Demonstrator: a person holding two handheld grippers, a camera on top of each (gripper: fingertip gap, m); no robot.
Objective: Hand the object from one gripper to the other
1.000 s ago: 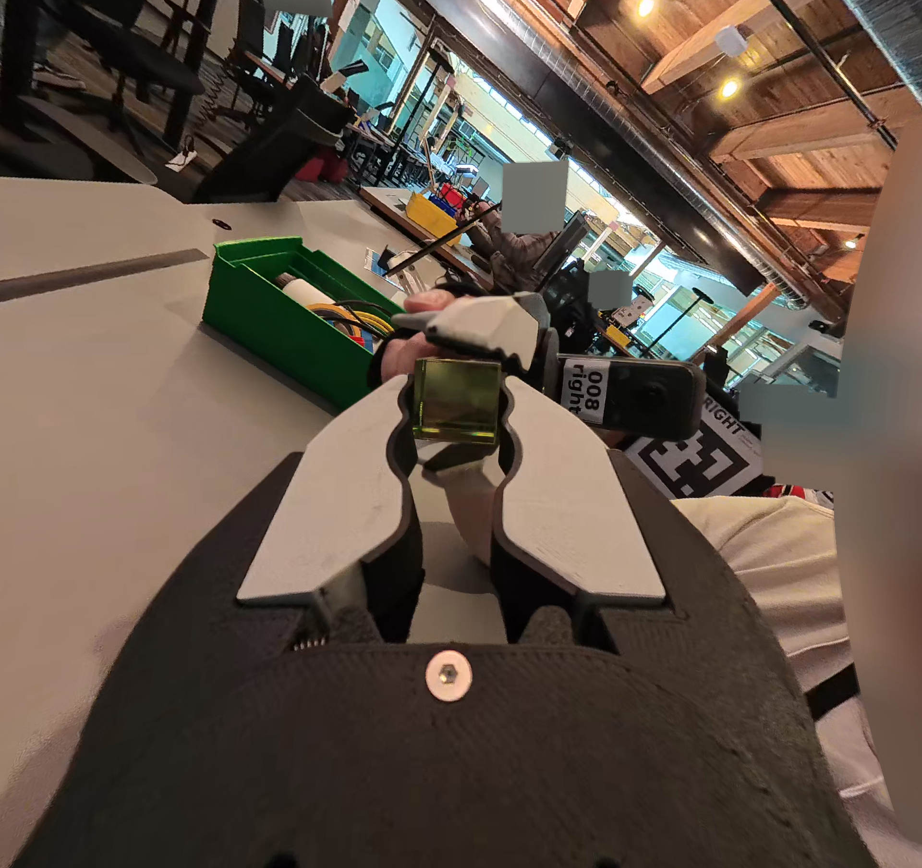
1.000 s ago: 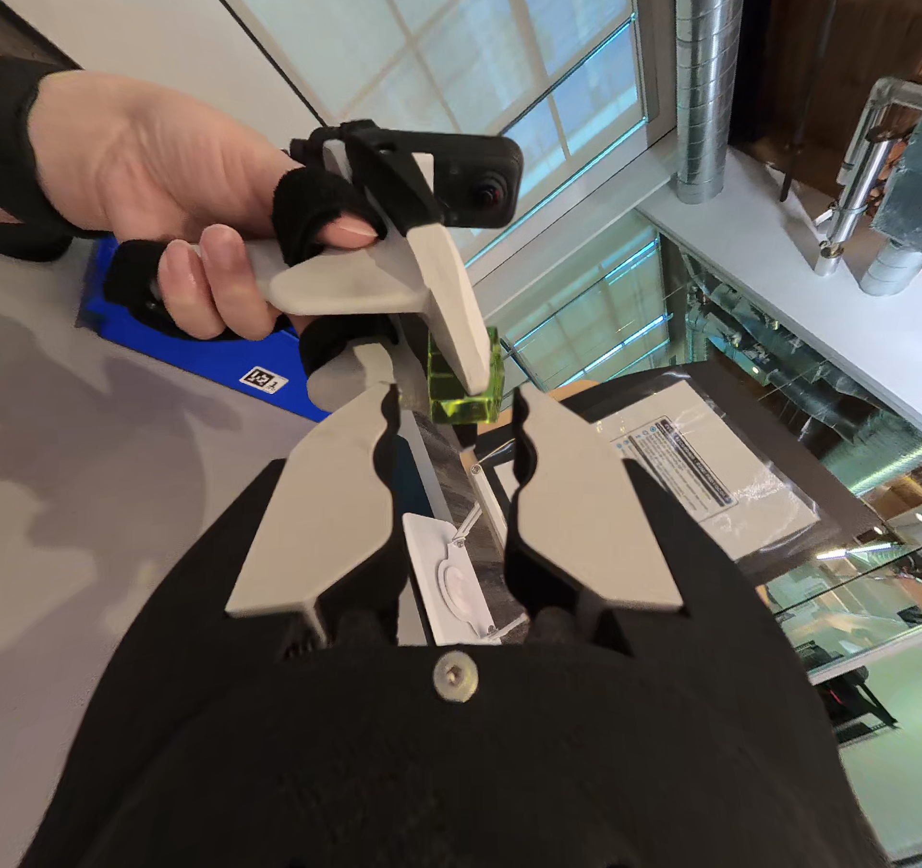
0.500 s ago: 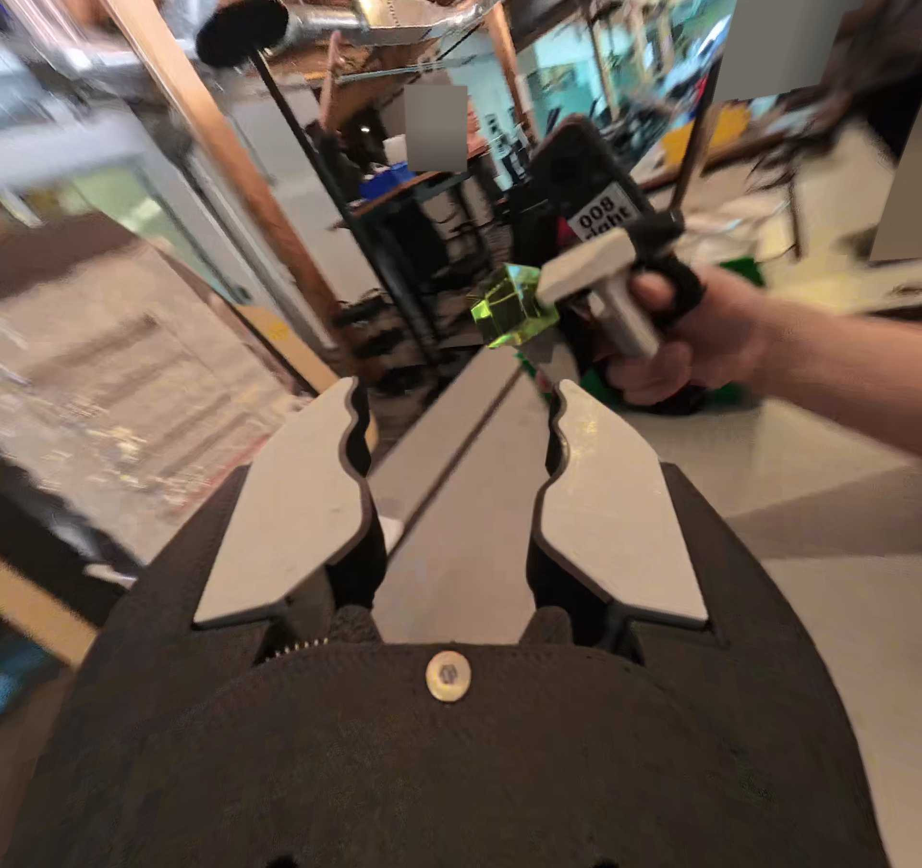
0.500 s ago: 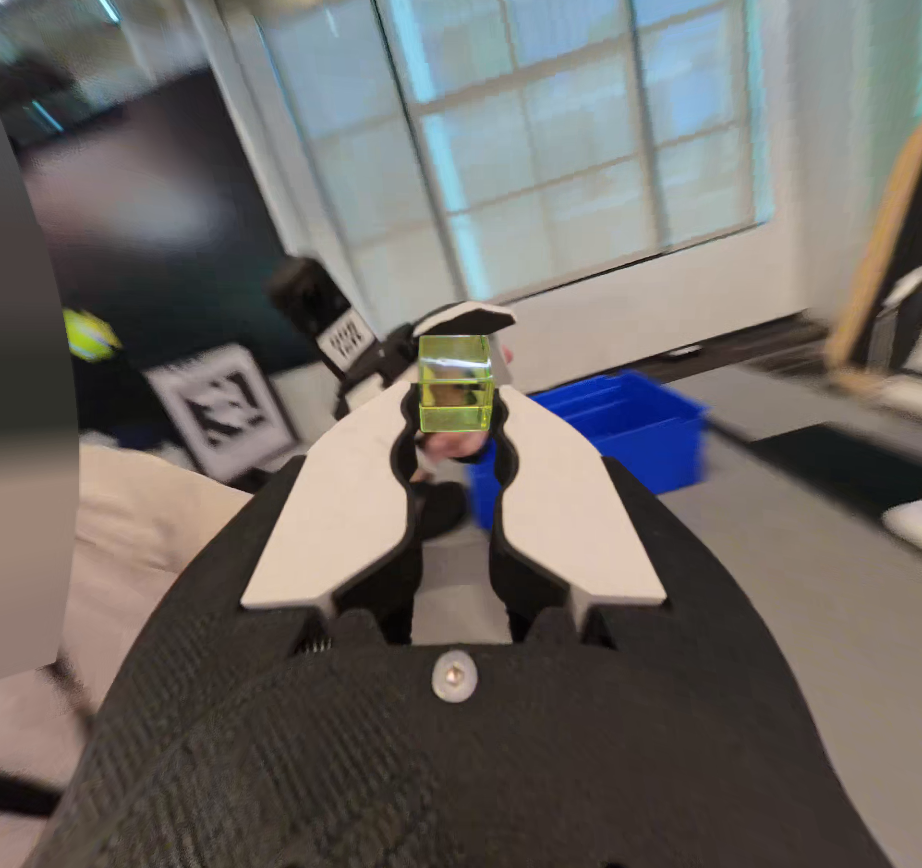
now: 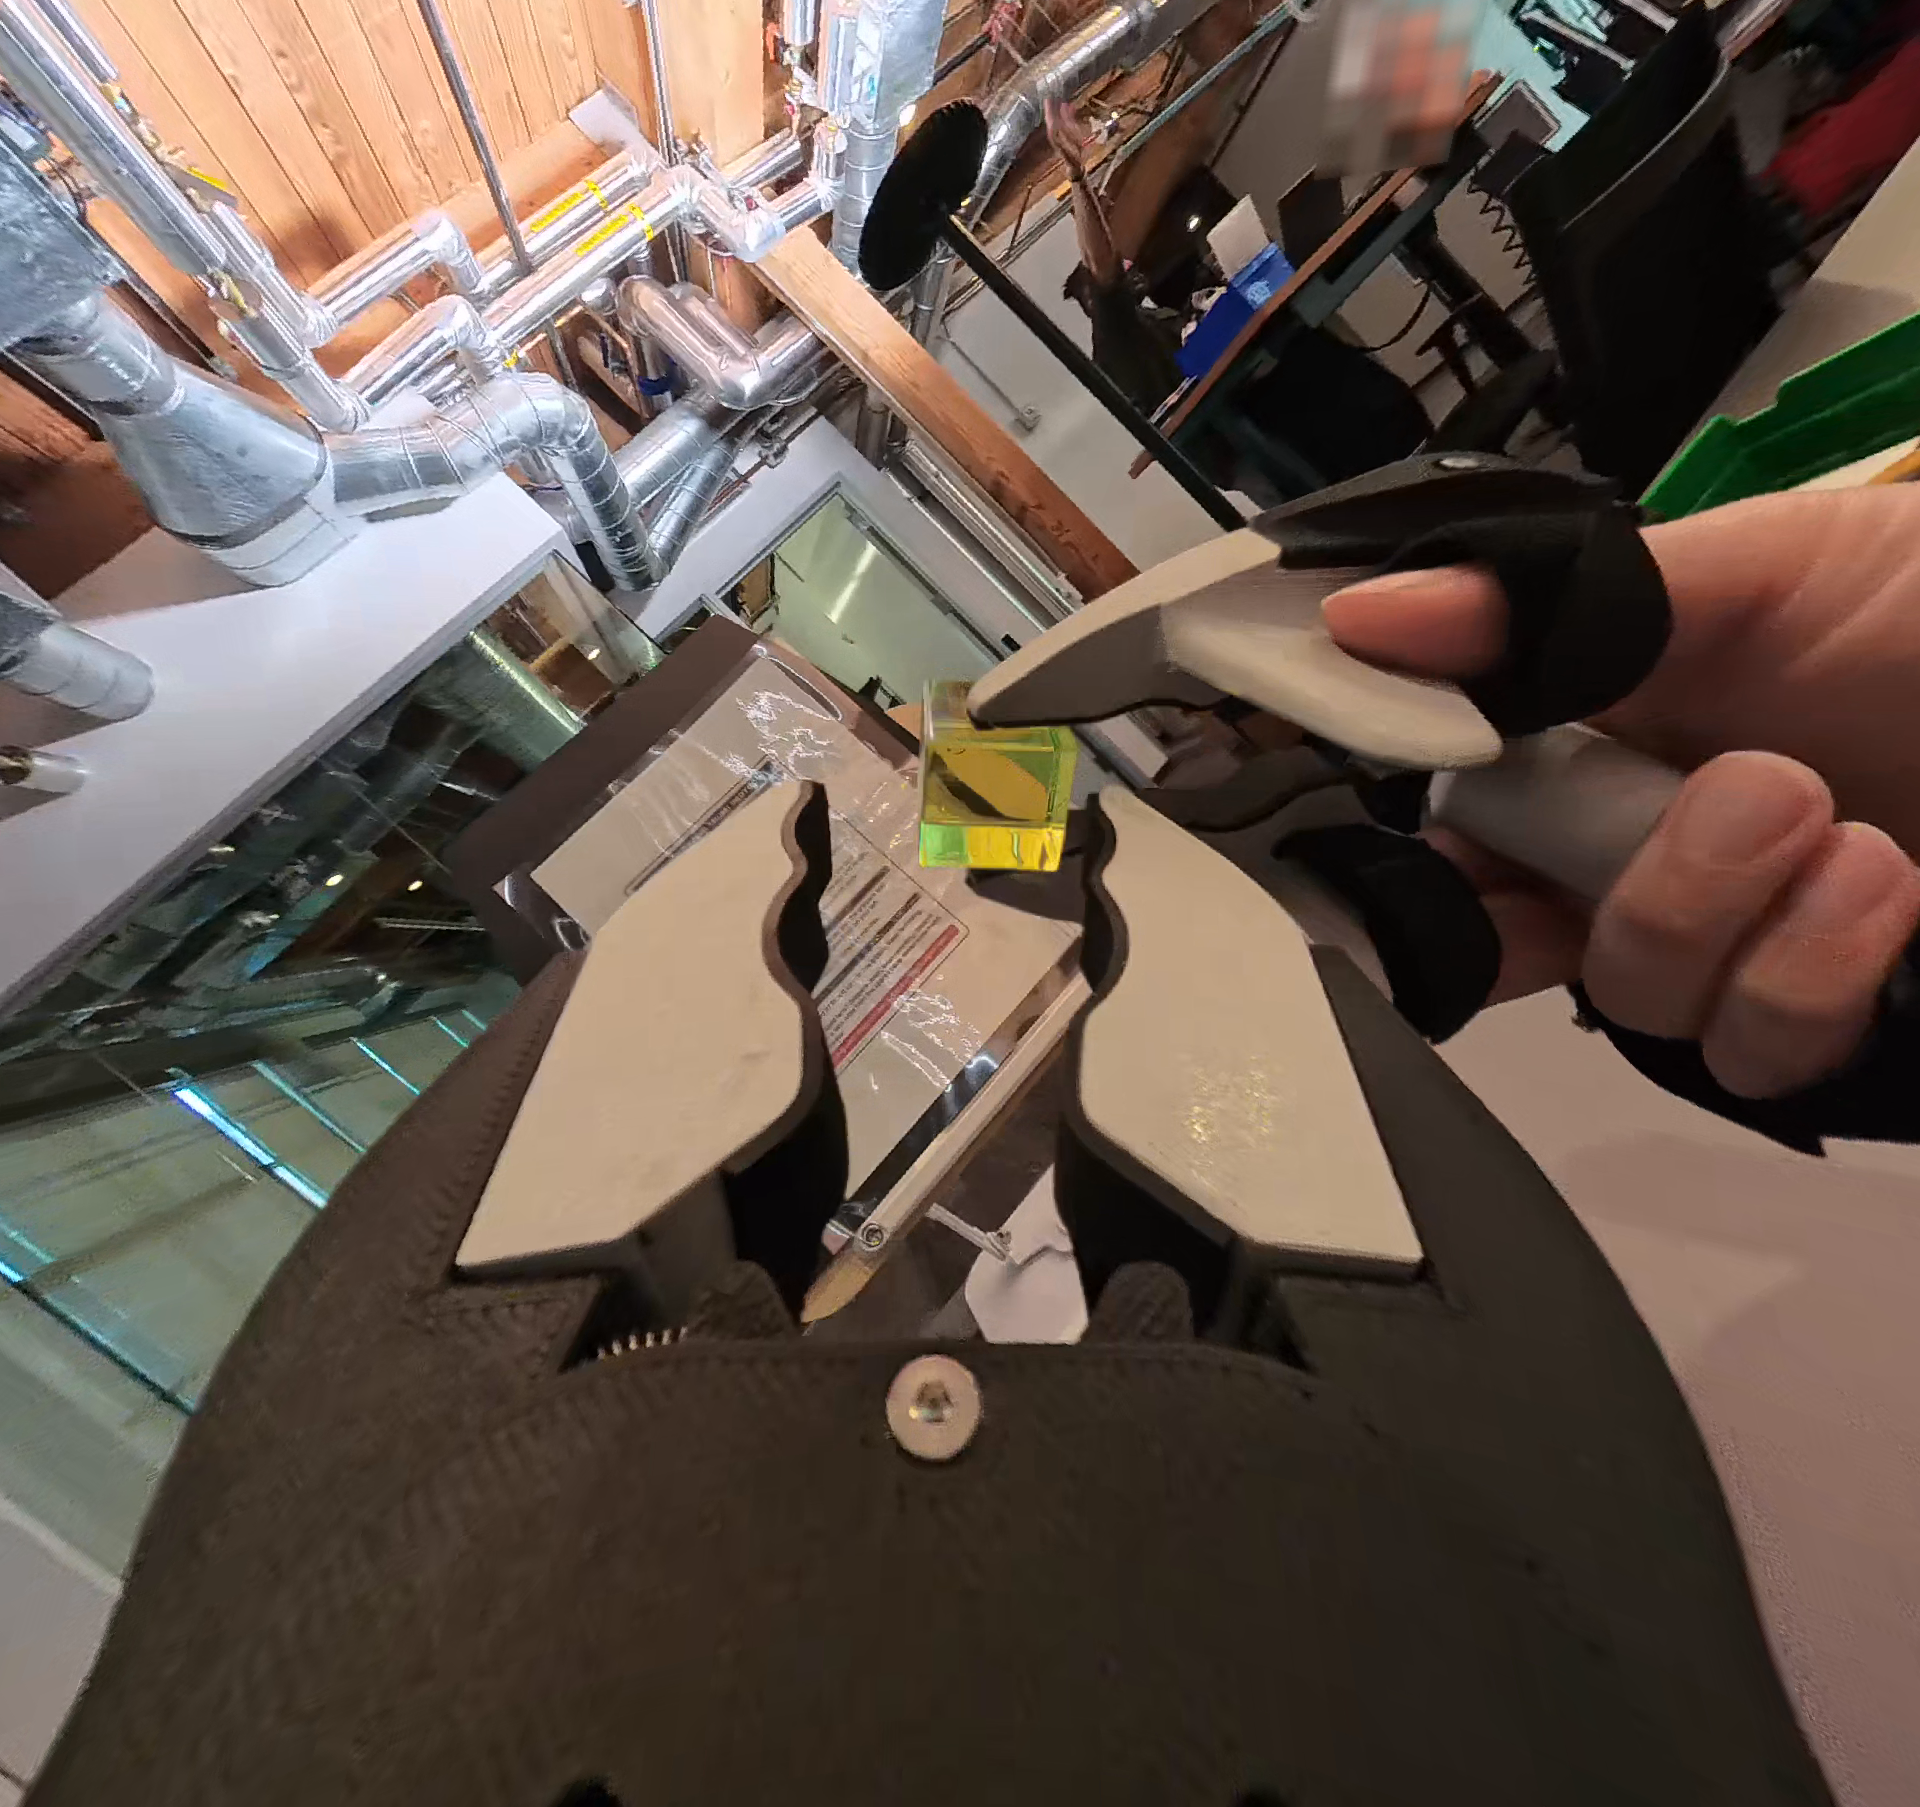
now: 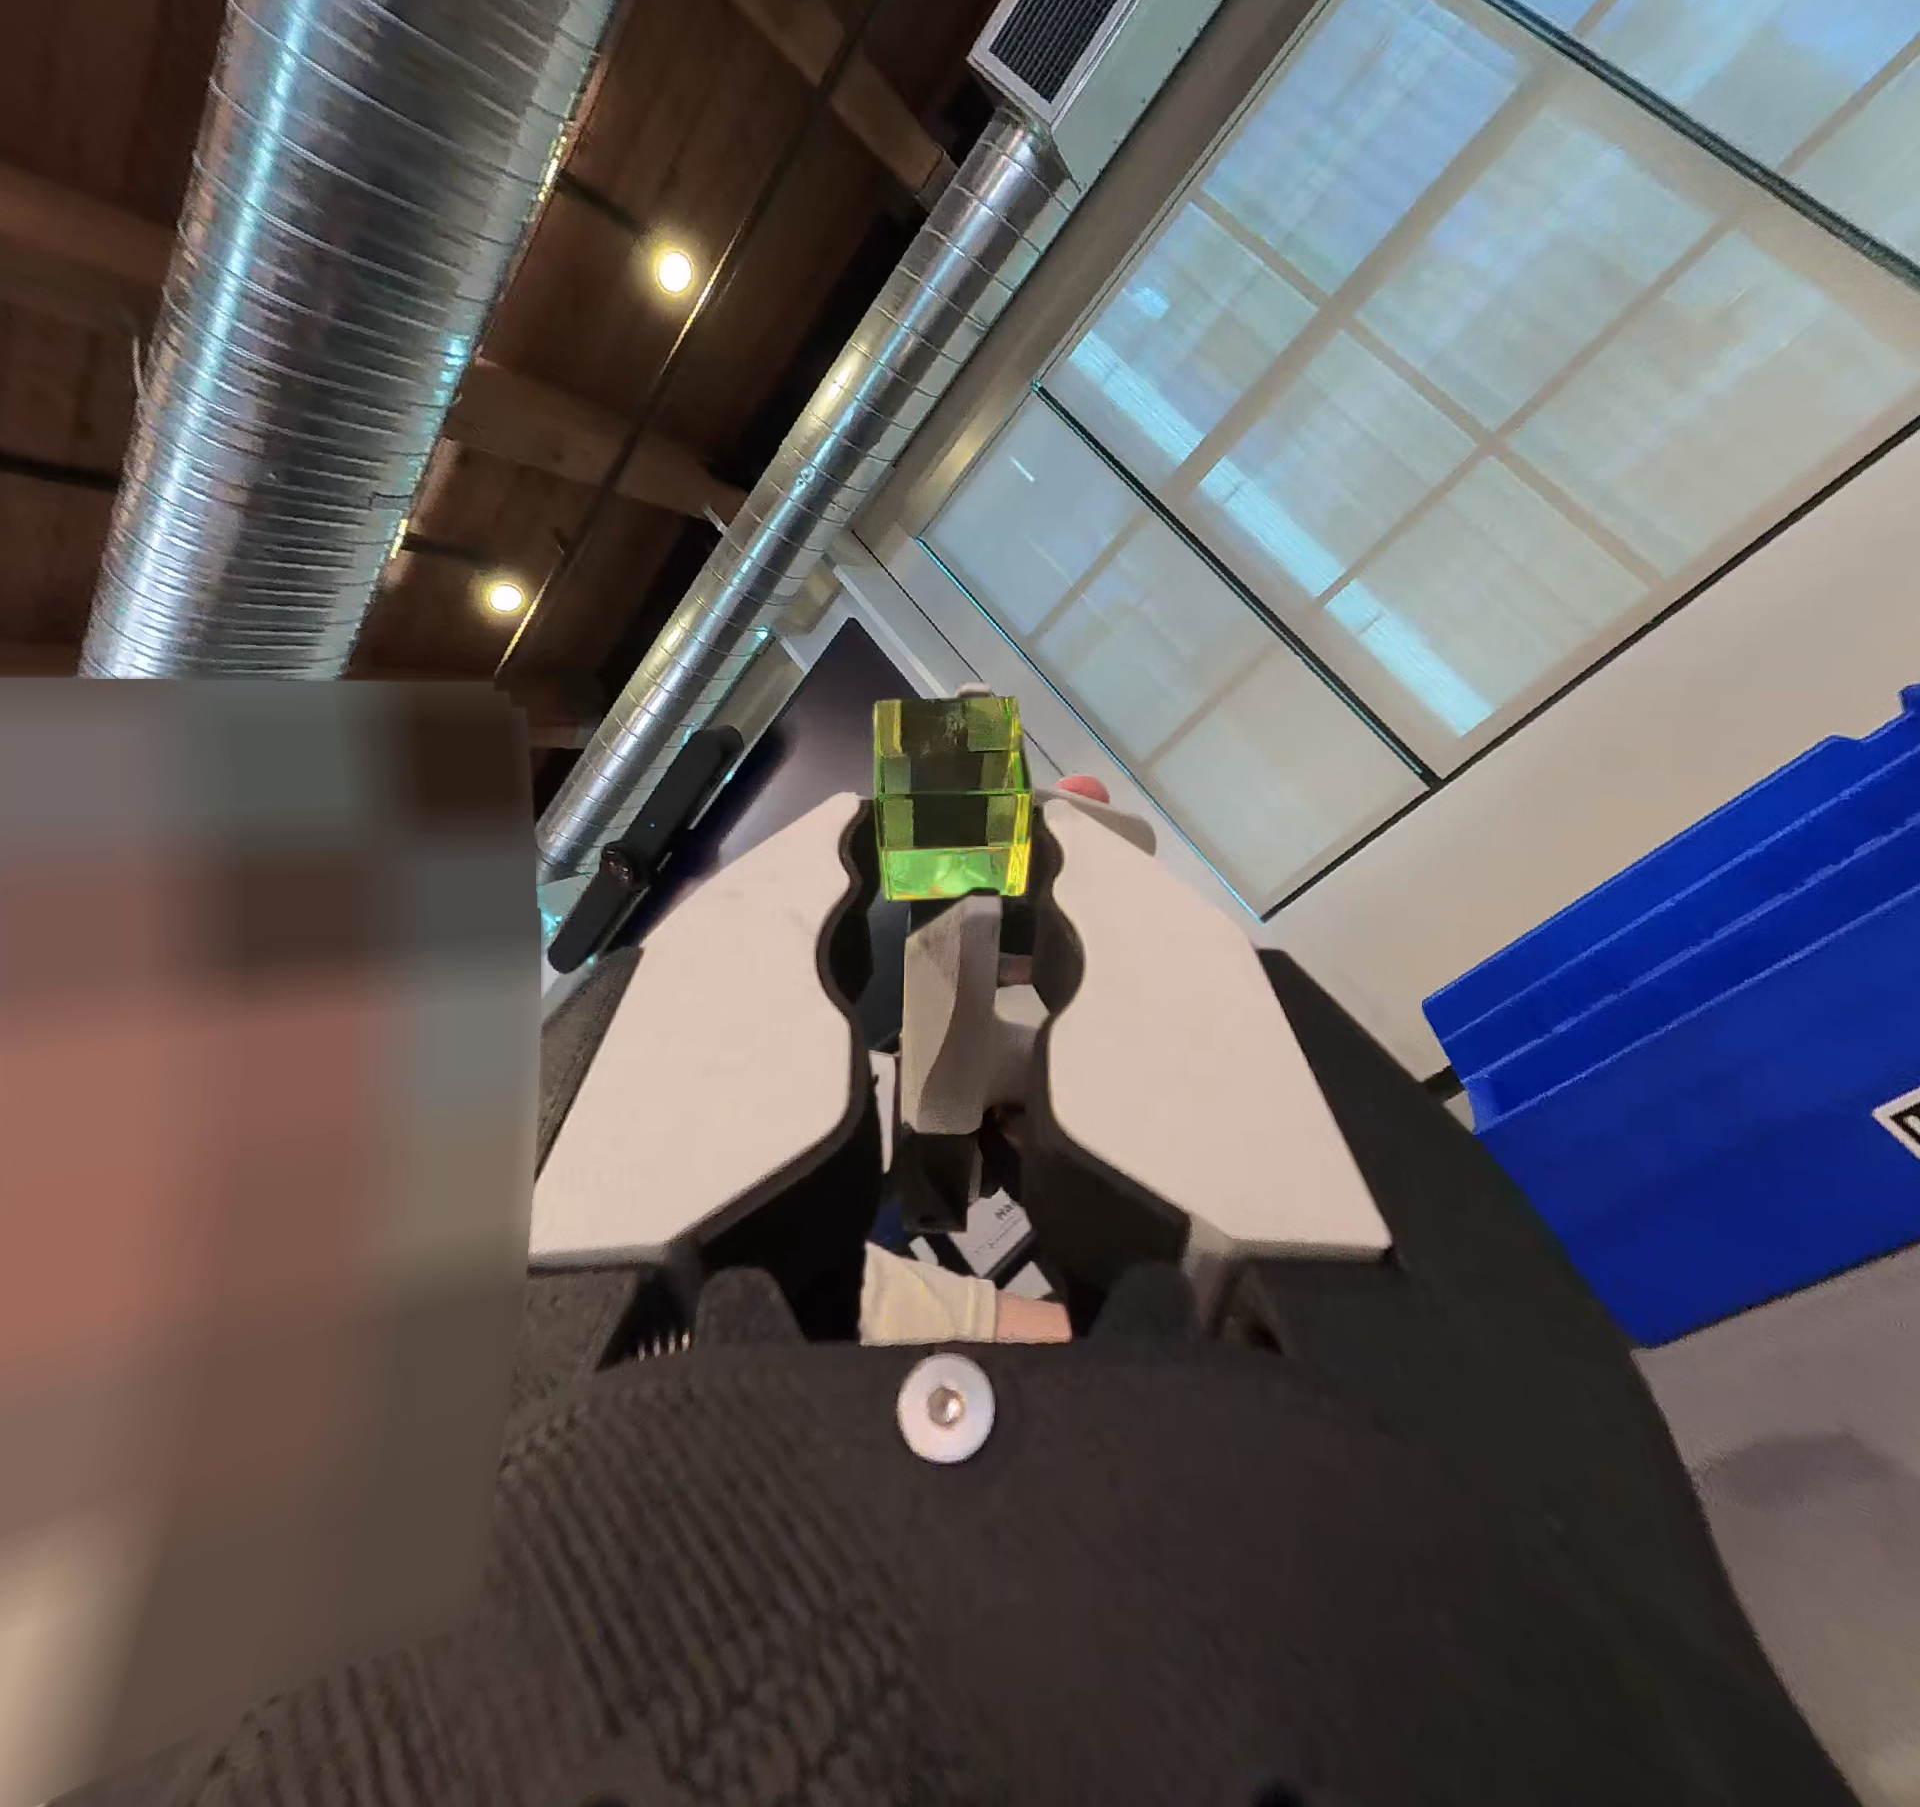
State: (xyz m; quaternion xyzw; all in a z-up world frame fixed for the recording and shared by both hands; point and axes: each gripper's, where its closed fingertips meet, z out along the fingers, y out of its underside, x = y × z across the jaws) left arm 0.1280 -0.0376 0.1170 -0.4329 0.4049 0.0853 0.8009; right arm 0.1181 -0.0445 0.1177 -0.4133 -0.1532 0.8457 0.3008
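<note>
A clear yellow-green cube (image 6: 951, 812) is pinched between the tips of my right gripper (image 6: 948, 822), which is shut on it. In the left wrist view the cube (image 5: 992, 801) hangs in the air, clamped from above by the right gripper's upper finger (image 5: 1195, 635), which a hand (image 5: 1766, 718) brings in from the right. My left gripper (image 5: 954, 812) is open and empty. The cube sits at its fingertips, nearer the right-hand finger, and I cannot tell whether it touches. One left finger (image 6: 945, 1009) shows below the cube in the right wrist view.
A blue bin (image 6: 1714, 1082) stands on the grey table at the right of the right wrist view. A green bin (image 5: 1808, 417) lies beyond the hand. A glossy framed sheet (image 5: 707, 822) stands behind the left fingers. The grey table (image 5: 1662, 1342) lies below.
One second ago my left gripper held the cube and the right was open. The right gripper shut on it, the left opened, and the cube has come back close to the left fingertips.
</note>
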